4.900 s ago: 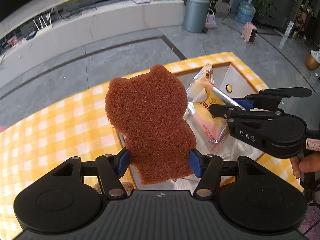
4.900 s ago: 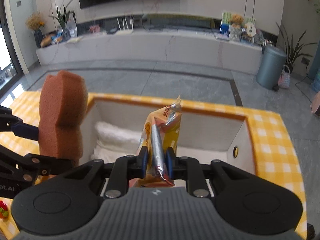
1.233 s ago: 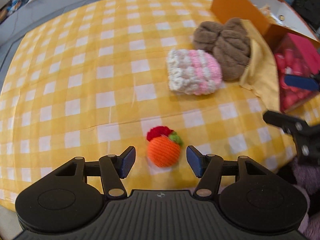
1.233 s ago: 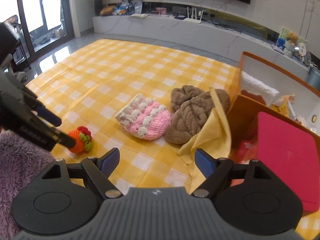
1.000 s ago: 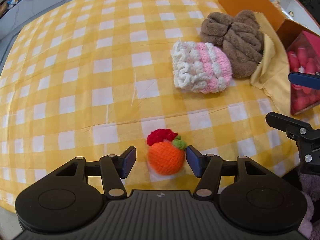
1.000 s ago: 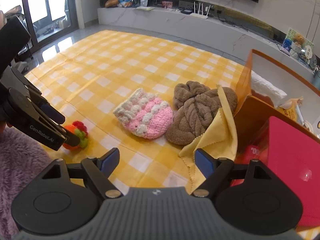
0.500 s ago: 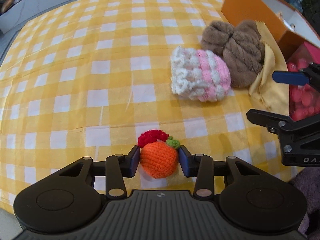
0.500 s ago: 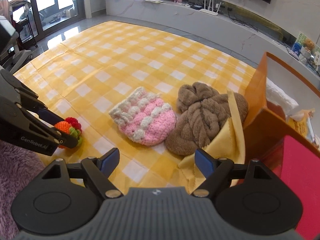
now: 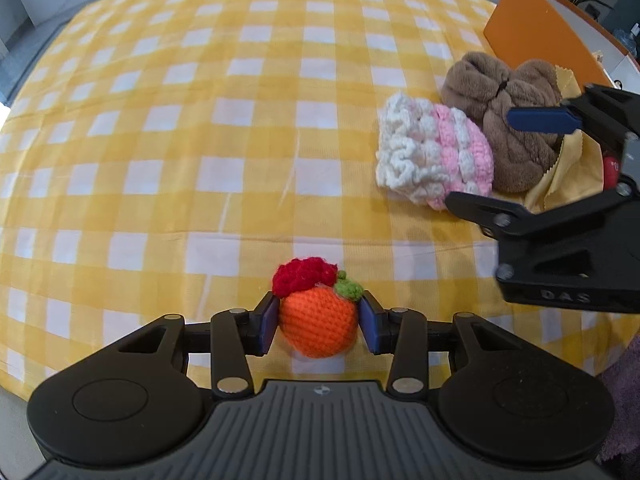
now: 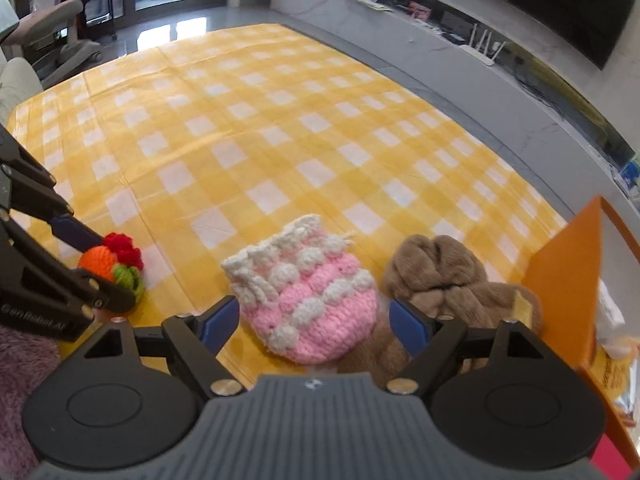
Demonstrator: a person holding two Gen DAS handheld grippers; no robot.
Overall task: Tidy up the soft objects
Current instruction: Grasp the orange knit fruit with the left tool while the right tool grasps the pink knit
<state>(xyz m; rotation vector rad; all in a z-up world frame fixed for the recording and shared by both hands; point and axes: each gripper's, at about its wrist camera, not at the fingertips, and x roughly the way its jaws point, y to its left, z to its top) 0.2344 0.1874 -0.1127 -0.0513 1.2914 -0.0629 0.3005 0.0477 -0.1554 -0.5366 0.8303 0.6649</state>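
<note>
Now orange crochet ball (image 9: 318, 326) clamped between left tool (image 9: 318, 322) pads; pink-and-white knit pouch (image 10: 306, 294) between wide-apart right tool (image 10: 316, 322) pads.

Orange ball (image 9: 318, 326): crocheted yarn, nubbly, matt, w/ red and green yarn tufts at 12 o'clock. Pouch (image 10: 308, 292): chunky pink-white knit, bobbly. Brown bundle (image 10: 444, 280): plush fleece, fuzzy. Worktop cloth (image 9: 200, 140): woven check fabric, matt, creased. Tools (image 9: 318, 322) (image 10: 314, 318): matt black plastic, blue pads, metal rivets. Box (image 10: 568, 276): smooth orange card.

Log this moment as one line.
left gripper: shut on orange crocheted ball | right gripper: open, around pink-white knitted pouch
</note>
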